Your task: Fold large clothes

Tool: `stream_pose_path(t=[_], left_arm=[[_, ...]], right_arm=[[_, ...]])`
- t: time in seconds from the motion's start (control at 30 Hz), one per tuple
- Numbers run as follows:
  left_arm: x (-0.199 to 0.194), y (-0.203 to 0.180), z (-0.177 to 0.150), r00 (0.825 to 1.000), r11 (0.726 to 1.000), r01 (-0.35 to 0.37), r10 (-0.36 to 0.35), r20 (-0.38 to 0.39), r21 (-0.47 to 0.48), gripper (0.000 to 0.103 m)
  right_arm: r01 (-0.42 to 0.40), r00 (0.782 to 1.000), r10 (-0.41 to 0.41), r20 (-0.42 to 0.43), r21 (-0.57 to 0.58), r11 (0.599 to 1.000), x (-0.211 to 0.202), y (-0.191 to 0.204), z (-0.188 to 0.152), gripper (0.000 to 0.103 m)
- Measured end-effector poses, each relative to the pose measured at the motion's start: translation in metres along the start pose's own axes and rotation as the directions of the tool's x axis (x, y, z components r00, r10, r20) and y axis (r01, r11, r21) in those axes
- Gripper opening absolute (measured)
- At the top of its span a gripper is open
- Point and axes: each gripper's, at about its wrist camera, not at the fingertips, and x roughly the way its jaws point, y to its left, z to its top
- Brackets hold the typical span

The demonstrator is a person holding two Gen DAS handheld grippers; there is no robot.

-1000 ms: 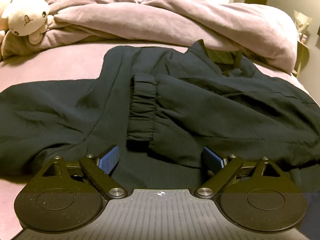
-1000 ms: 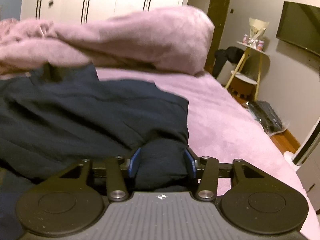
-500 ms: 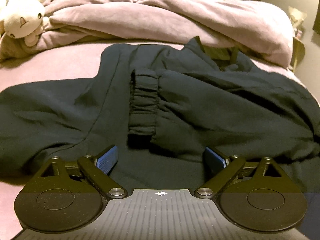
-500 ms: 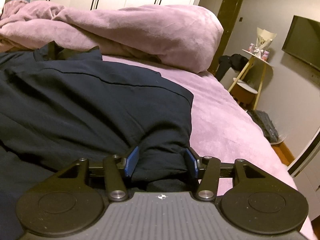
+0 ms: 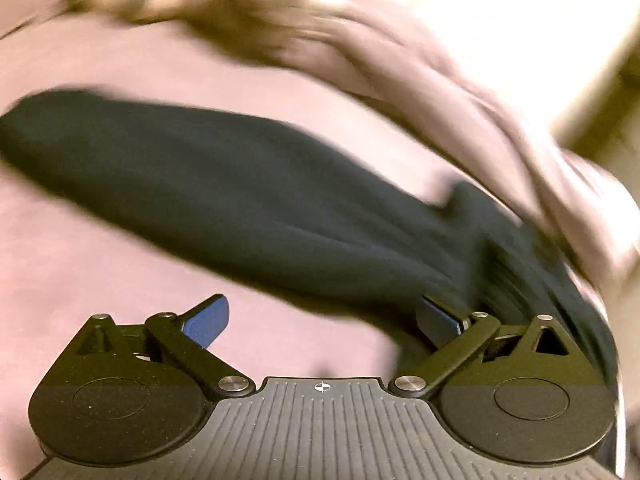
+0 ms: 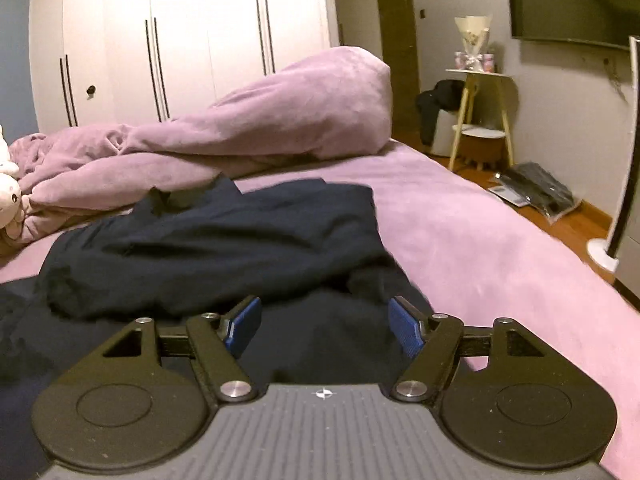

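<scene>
A dark navy jacket point(image 6: 224, 240) lies on the pink bed, partly folded over itself. In the blurred left wrist view its long sleeve point(image 5: 208, 188) stretches from the left toward the right. My left gripper point(image 5: 324, 320) is open and empty, low over the pink sheet just in front of the sleeve. My right gripper point(image 6: 324, 326) is open and empty, with its jaws wide apart over the jacket's near right part. The fabric lies loose between its fingers.
A crumpled pink duvet point(image 6: 248, 128) lies across the far side of the bed. A white plush toy point(image 6: 8, 196) sits at the far left. The bed's right edge point(image 6: 560, 280) drops to a wooden floor with a side table point(image 6: 480, 120) and a fan stand.
My right gripper has opened and let go of the jacket fold, and has pulled back and up. My left gripper has swung fast to the left, toward the sleeve, still open.
</scene>
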Motion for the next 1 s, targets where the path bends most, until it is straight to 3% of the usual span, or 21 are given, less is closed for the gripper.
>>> stream_pose_path(t=[0.1,0.23,0.33,0.4,0.57,0.63,0.73,0.77,0.83,0.93,1.0], left_arm=[[0.002,0.062,0.026,0.996,0.969,-0.026,0.046,0.077,-0.246,0.102],[0.01,0.119,0.05,0.986,0.874,0.04,0.045,0.163,-0.483,0.101],[0.02,0.148,0.056,0.979,0.791,0.114,0.014,0.204,-0.601,0.095],[0.024,0.16,0.056,0.978,0.748,0.132,0.009,0.21,-0.65,0.081],[0.03,0.189,0.053,0.977,0.681,0.178,-0.034,0.212,-0.71,0.047],[0.031,0.202,0.048,0.975,0.642,0.2,-0.058,0.213,-0.74,0.027],[0.033,0.216,0.04,0.971,0.571,0.231,-0.087,0.222,-0.788,0.015],[0.032,0.218,0.038,0.97,0.564,0.236,-0.086,0.228,-0.791,0.014],[0.027,0.21,0.041,0.969,0.601,0.232,-0.072,0.238,-0.765,0.011],[0.01,0.18,0.059,0.957,0.713,0.251,-0.08,0.28,-0.655,0.01],[-0.006,0.145,0.076,0.949,0.807,0.261,-0.114,0.294,-0.53,0.01]], right_arm=[[0.0,1.0,0.0,-0.009,0.028,1.0,-0.007,-0.001,-0.011,0.071],[0.004,0.998,0.0,-0.066,0.062,0.998,-0.004,0.0,-0.01,0.071],[0.019,0.997,-0.013,-0.079,0.074,0.997,-0.004,0.0,-0.008,0.071],[0.028,0.996,-0.022,-0.082,0.073,0.997,-0.004,-0.001,-0.008,0.071],[0.038,0.996,-0.034,-0.088,0.044,0.998,-0.004,0.004,-0.008,0.071],[0.041,0.995,-0.038,-0.09,0.036,0.999,-0.003,0.005,-0.008,0.071],[0.042,0.995,-0.038,-0.094,0.043,0.998,-0.002,0.003,-0.007,0.071],[0.043,0.995,-0.039,-0.093,0.044,0.998,-0.002,0.003,-0.007,0.071],[0.039,0.995,-0.035,-0.093,0.044,0.998,-0.003,0.003,-0.006,0.071],[0.026,0.996,-0.022,-0.087,0.047,0.999,-0.005,0.002,-0.005,0.071],[0.016,0.997,-0.012,-0.077,0.053,0.998,-0.007,0.0,-0.004,0.071]])
